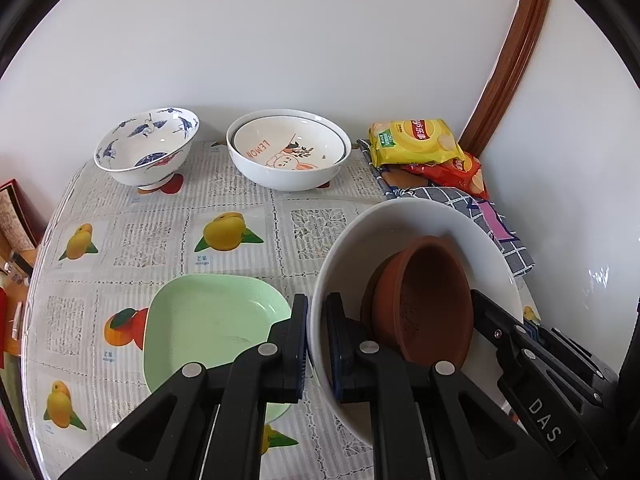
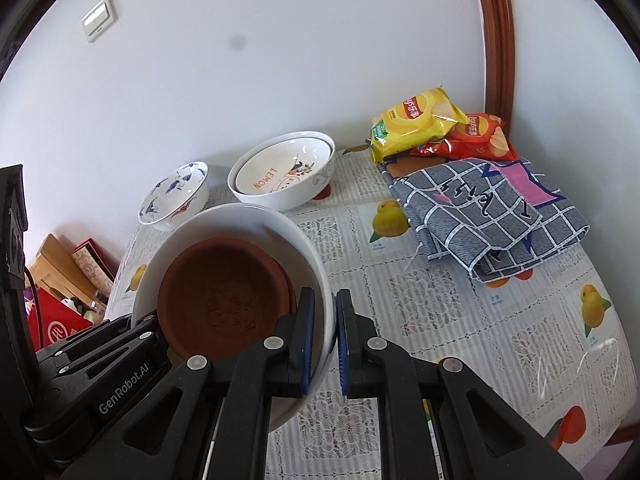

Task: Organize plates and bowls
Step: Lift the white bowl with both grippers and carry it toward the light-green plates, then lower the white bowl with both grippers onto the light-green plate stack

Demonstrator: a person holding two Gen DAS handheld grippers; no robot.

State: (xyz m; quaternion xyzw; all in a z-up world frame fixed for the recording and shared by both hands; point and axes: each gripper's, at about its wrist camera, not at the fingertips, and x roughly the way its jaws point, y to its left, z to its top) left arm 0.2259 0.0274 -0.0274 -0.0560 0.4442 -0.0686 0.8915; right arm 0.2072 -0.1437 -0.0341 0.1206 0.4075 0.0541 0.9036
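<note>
A large white bowl holds stacked brown clay bowls and hangs tilted between both grippers. My left gripper is shut on its left rim, one finger inside and one outside. My right gripper is shut on the opposite rim of the same white bowl, with the brown bowls just beyond its inner finger. A pale green square plate lies on the table to the left, below the left gripper. At the back stand a blue-and-white patterned bowl and a LEMON bowl nested in a white bowl.
Yellow and red chip bags lie at the back right corner, with a folded checked cloth in front of them. The fruit-print tablecloth covers the table. Boxes and clutter sit off the left edge. A wall runs behind.
</note>
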